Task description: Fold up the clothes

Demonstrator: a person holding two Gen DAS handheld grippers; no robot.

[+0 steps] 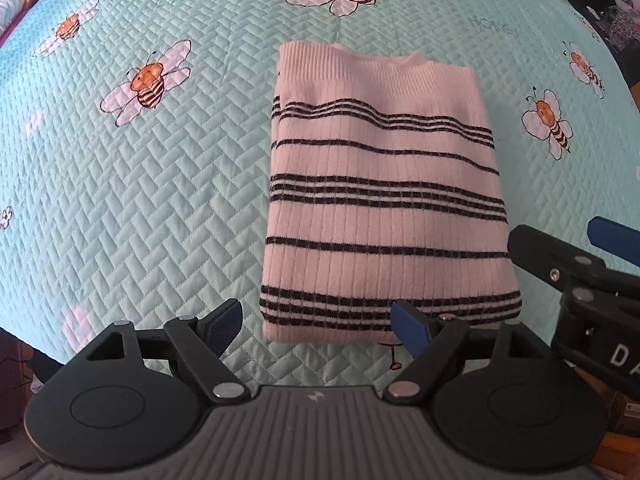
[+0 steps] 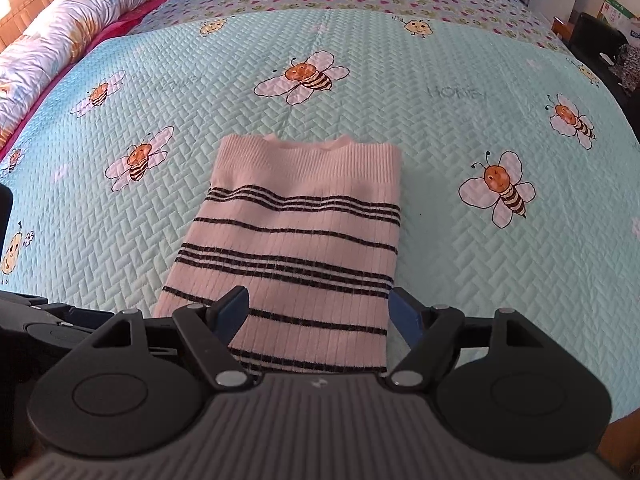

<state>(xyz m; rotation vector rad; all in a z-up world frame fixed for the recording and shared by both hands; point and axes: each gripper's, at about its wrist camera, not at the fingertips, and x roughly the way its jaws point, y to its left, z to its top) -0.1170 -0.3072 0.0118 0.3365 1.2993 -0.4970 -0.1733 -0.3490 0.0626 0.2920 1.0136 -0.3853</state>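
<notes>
A pale pink ribbed sweater with black stripes [image 1: 380, 196] lies folded into a neat rectangle on the bed, collar at the far end. My left gripper [image 1: 318, 326] hovers open above its near edge, nothing between the blue pads. In the right wrist view the same sweater [image 2: 296, 240] lies flat, and my right gripper [image 2: 320, 314] stands open over its near end, holding nothing. The right gripper [image 1: 576, 256] also shows at the right side of the left wrist view, beside the sweater's near right corner.
A light blue quilted bedspread [image 2: 460, 260] printed with bees covers the bed. A rolled floral quilt [image 2: 80, 28] lies along the far left edge. Furniture and boxes [image 2: 600, 24] stand beyond the bed at the far right.
</notes>
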